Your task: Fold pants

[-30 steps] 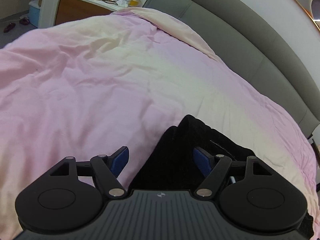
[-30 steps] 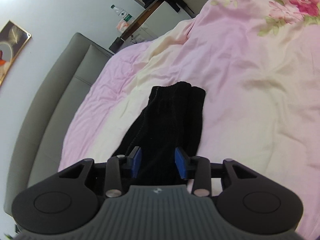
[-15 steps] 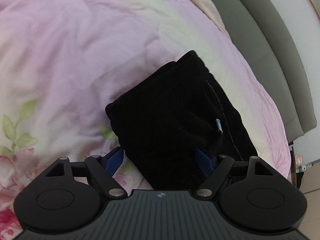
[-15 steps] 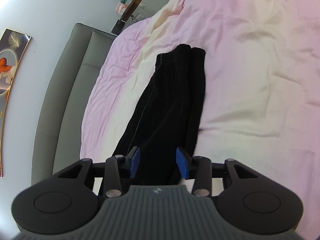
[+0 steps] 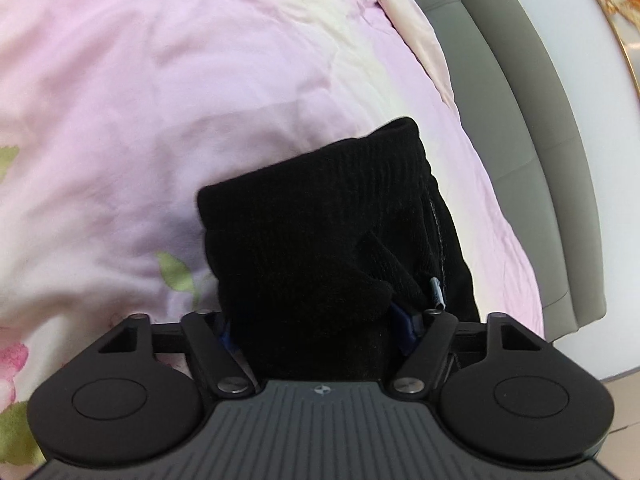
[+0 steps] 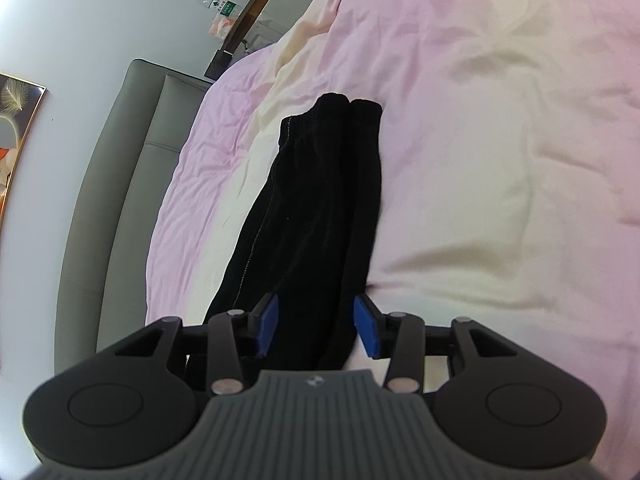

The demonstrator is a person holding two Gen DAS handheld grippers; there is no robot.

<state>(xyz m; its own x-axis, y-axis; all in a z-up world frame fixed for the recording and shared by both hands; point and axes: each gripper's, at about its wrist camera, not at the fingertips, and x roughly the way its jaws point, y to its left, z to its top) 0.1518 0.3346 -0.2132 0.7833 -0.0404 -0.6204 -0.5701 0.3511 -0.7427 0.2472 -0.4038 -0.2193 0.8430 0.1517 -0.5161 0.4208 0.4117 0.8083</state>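
One pair of black pants lies on my bed, on the pink-and-cream floral duvet, folded lengthwise into a long narrow strip. Its far end shows two rounded folds side by side. Count of garments in work: one.

My left tool sits at one end of the strip. Its jaws have just been closing, and a thick bunch of the black cloth fills the gap between them. Both blue pads are largely buried in the fabric, and they appear to press on it from either side. One small metal zipper pull shows just beside the right-hand pad.

My right tool is at the opposite end of the strip. Its jaws have just been opening; they stand apart, and the two blue pads are fully visible. Cloth lies between them, close against the left-hand pad, with a gap at the other.

Surroundings: one grey padded headboard along the bed's edge, one clear plastic bottle on a side table beyond it, one framed picture on the wall.
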